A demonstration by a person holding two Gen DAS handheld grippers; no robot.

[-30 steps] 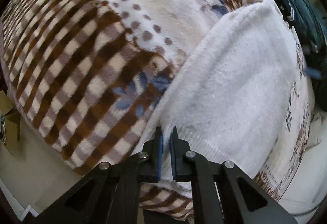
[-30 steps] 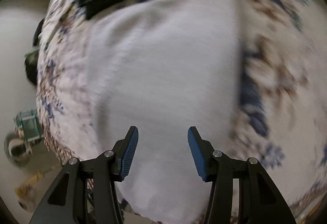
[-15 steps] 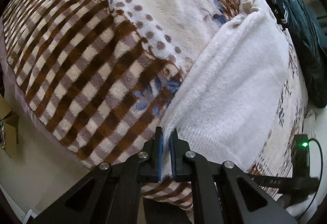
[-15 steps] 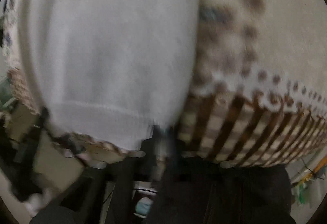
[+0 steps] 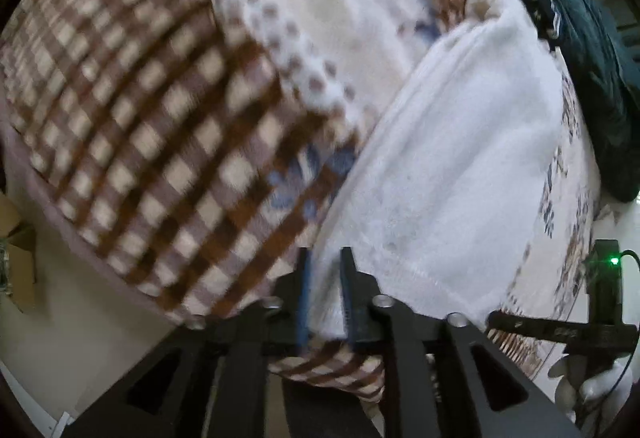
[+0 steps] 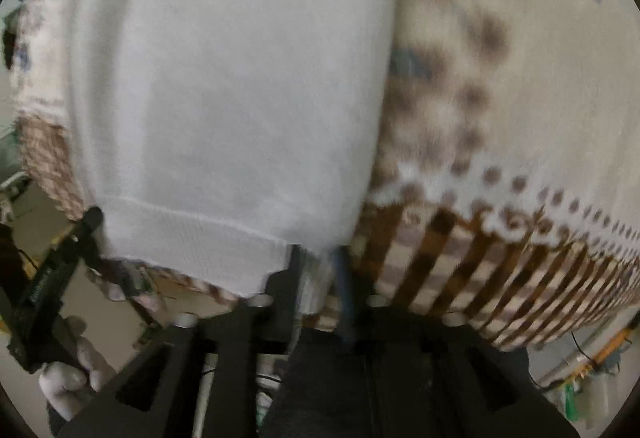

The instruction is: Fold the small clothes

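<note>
A white knitted garment (image 5: 452, 166) lies on a patterned blanket (image 5: 160, 118), with its ribbed hem toward me. My left gripper (image 5: 325, 290) is shut on the hem's left corner. In the right wrist view the same garment (image 6: 224, 86) fills the left half, and my right gripper (image 6: 318, 278) is closed on the hem's right corner over the blanket's edge (image 6: 480, 258). Both views are blurred.
Dark clothes (image 5: 592, 50) lie at the far side of the blanket. The other handle with a green light (image 5: 612, 278) shows at the right in the left wrist view. A gloved hand (image 6: 68, 378) holds a handle at the lower left. Floor (image 5: 40, 338) lies below the blanket's edge.
My right gripper went from open above the garment to closed on its hem corner. My left gripper keeps its hold and has shifted slightly with the hem.
</note>
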